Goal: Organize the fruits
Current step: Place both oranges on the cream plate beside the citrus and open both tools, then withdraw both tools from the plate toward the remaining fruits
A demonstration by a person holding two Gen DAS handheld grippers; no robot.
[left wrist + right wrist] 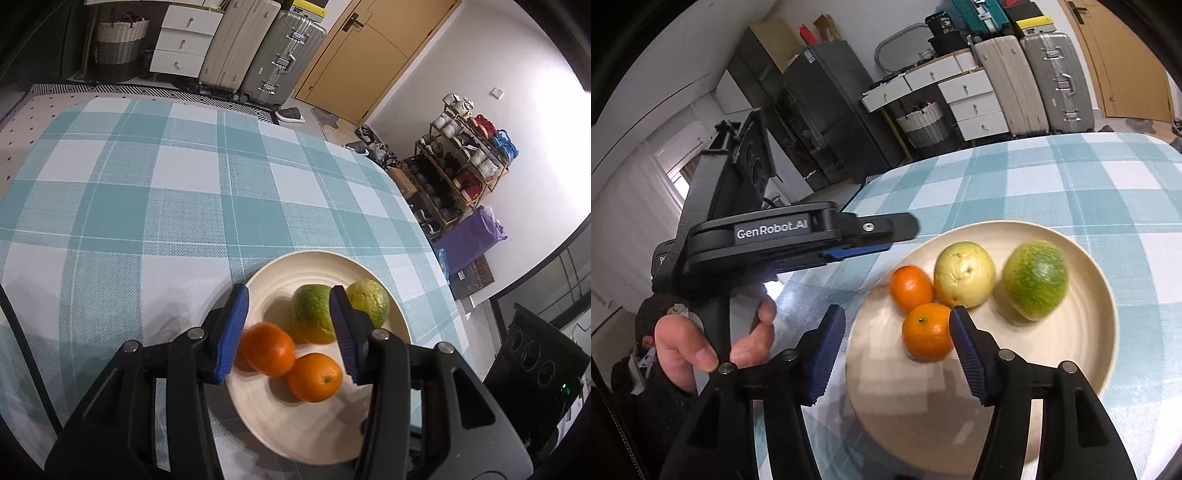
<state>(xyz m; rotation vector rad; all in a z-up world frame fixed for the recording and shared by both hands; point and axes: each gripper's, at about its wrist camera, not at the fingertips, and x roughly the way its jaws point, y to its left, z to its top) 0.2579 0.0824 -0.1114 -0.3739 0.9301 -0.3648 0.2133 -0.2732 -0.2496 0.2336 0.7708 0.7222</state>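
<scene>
A: Both jaws stand spread and pinch nothing. Four fruits lie on the plate (258, 284) on the bench (147, 184): two oranges and two green ones.

B: Where do they lie to the left gripper (288, 325)?

A: One orange (269, 349) sits just inside the left finger, the second orange (314, 376) nearer the right one, and the green fruit (310, 314) lies between the tips, farther out. The yellow-green fruit (369, 301) peeks from behind the right finger.

B: And the right gripper (897, 332)?

A: Its right finger looks to be touching, or nearly touching, the near orange (927, 330); the far orange (911, 288) and the pale fruit (964, 273) sit just beyond, the three crowded together.

B: So the risk?

A: As I judge it, a closing finger would nudge one round fruit into its neighbours and set them rolling. The plate lies near the bench edge, so a shove could push it over, and the two grippers, close together, could knock each other.
</scene>
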